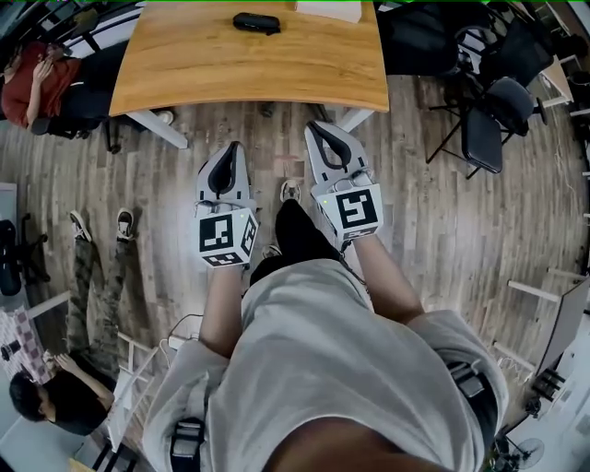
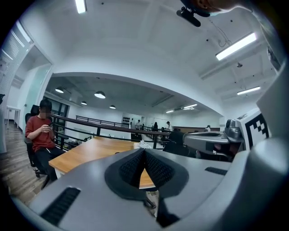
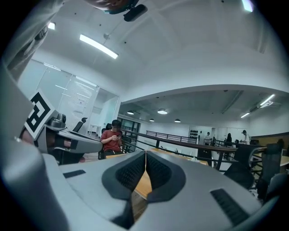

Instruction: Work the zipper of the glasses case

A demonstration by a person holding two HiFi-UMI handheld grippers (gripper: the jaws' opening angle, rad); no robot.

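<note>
Not begun. The left tool and right tool are pinched together, empty. The glasses case, probably that dark thing at twelve o'clock on the table, needs reaching first.

shirt: was pale grey, short-sleeved
trousers: were black
left tongs, right tongs: were grey, with black-and-white square markings

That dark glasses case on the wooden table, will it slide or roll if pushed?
Probably slides: the glasses case lies flat and low on the smooth table. Its elongated, rounded shape suggests pivoting rather than rolling. Likely light; too small here to judge stiffness.
</note>
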